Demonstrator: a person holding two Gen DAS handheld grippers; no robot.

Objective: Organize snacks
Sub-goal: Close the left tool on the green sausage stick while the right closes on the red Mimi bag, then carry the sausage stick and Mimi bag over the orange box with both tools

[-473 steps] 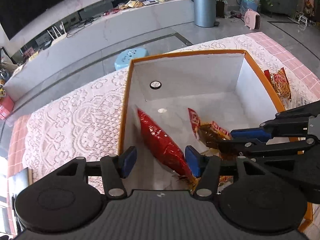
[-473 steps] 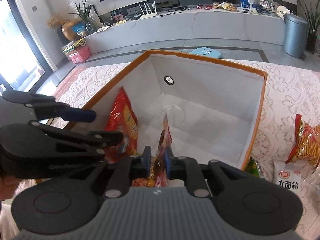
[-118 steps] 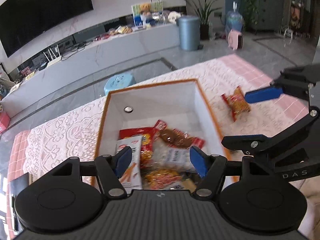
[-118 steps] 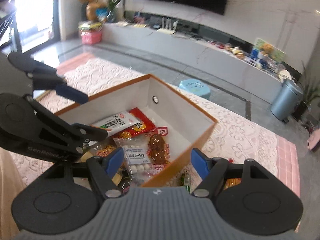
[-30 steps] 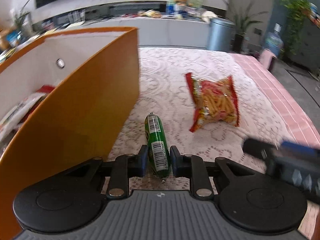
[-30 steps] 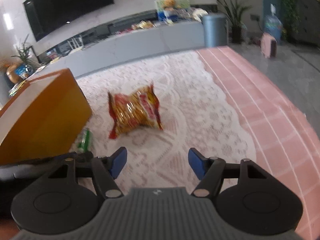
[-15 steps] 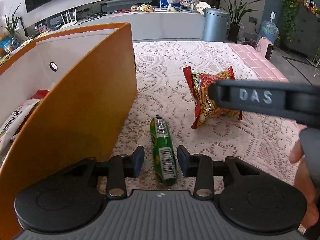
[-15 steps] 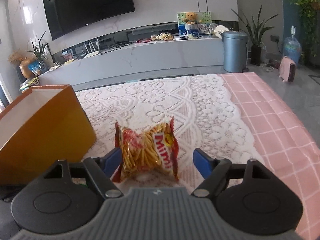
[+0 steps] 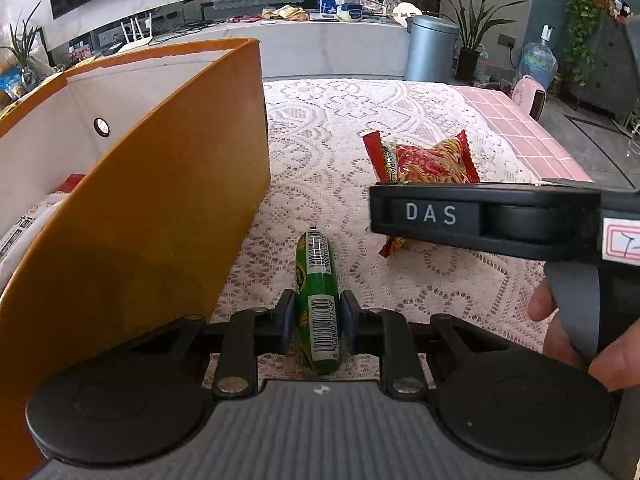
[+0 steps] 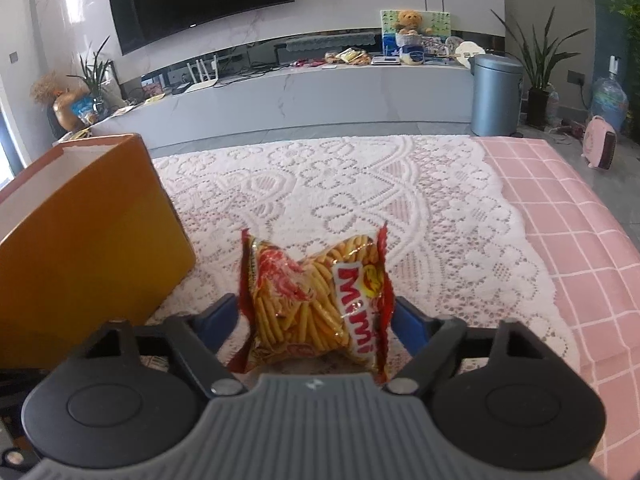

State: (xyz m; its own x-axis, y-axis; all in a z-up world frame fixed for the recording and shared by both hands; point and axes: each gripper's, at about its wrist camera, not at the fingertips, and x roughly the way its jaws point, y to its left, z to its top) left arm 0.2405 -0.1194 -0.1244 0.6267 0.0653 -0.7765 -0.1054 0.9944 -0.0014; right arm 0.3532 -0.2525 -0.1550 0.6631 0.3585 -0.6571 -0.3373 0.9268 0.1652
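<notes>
Now both grippers are working on the last two snacks that lie outside the box [image 9: 168, 216], on the lace cloth [image 9: 360, 120].

The left gripper [image 9: 316, 322] is closed on the green stick [image 9: 316, 280]. Its pads press both sides of the near end, and the stick lies flat on the cloth, just beside the orange wall of the box. It looks not yet lifted.

The right gripper [image 10: 316, 320] is wide open around the chip bag [image 10: 316, 304]. Its jaws have just been closing a little, with the bag between them. The blue pads stand at the two crimped edges of the bag, and it is hard to tell if they already touch; they do not seem to squeeze it. The bag rests on the cloth near the box corner, farther from the wall than the stick. In the left view the right gripper's body crosses in front of the bag, and a hand [image 9: 568, 332] holds its handle.

Inside the box, other packets [image 9: 28, 216] can be seen, so the task is probably close to the end.

The next move for the left side is likely to lift the stick over the wall, which is high, and drop it inside. The right jaws must first close more on the bag. The bag is puffy and slippery, so a gentle but sure grip is needed. Both grippers are close together, so they should not go up at the same place.
</notes>
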